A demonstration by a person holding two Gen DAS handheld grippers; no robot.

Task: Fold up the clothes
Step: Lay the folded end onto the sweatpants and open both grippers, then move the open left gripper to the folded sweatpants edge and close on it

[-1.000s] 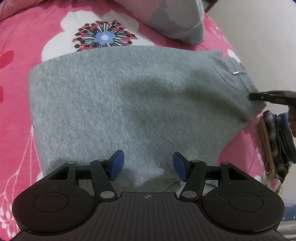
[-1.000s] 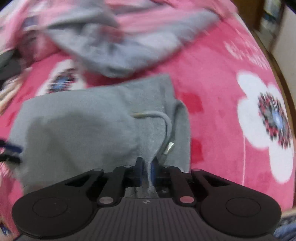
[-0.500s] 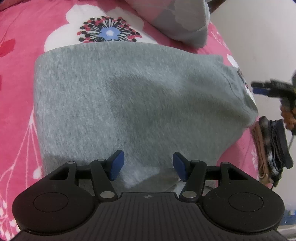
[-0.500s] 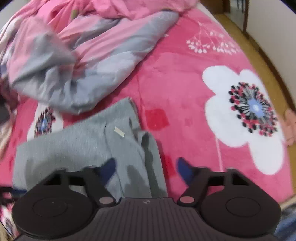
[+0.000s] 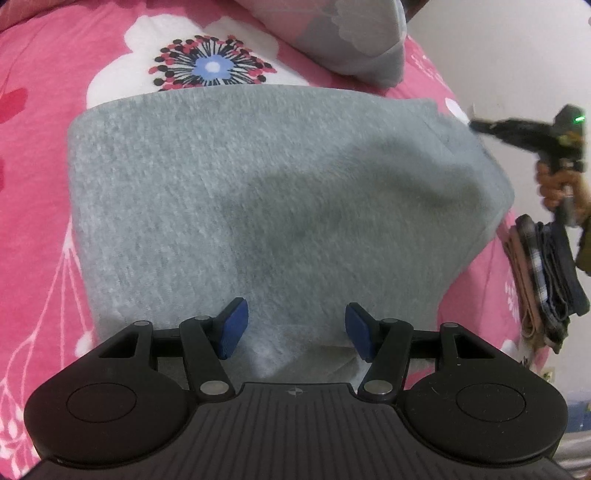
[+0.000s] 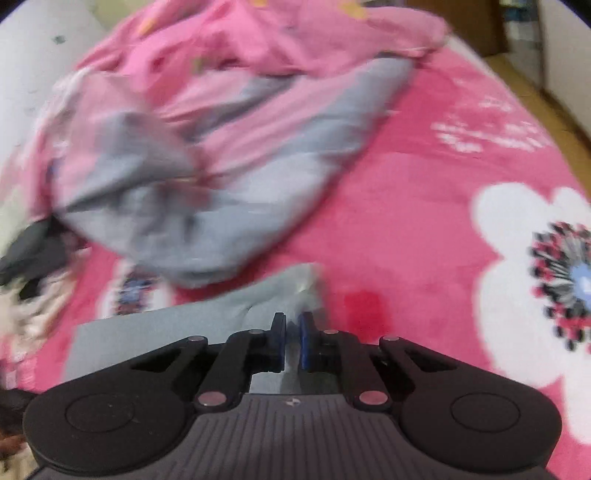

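A grey fleece garment (image 5: pixel 280 192) lies folded flat on the pink floral blanket (image 5: pixel 33 155). My left gripper (image 5: pixel 295 332) is open, its blue pads spread over the garment's near edge, holding nothing. My right gripper (image 6: pixel 291 338) has its pads nearly together with only a thin gap, above the garment's corner (image 6: pixel 280 291); the blurred frame does not show cloth between them. The right gripper also shows in the left wrist view (image 5: pixel 476 125), lifted off the garment's far right corner, held by a hand.
A grey-and-pink pillow (image 5: pixel 351 33) lies beyond the garment. A crumpled pink and grey duvet (image 6: pixel 221 147) covers the far bed. A stack of folded clothes (image 5: pixel 546 273) sits at the bed's right edge. A wall stands to the right.
My right gripper let go of the garment's drawstring edge, opened, then closed again while rising and drawing back. The left gripper stayed open and barely moved.
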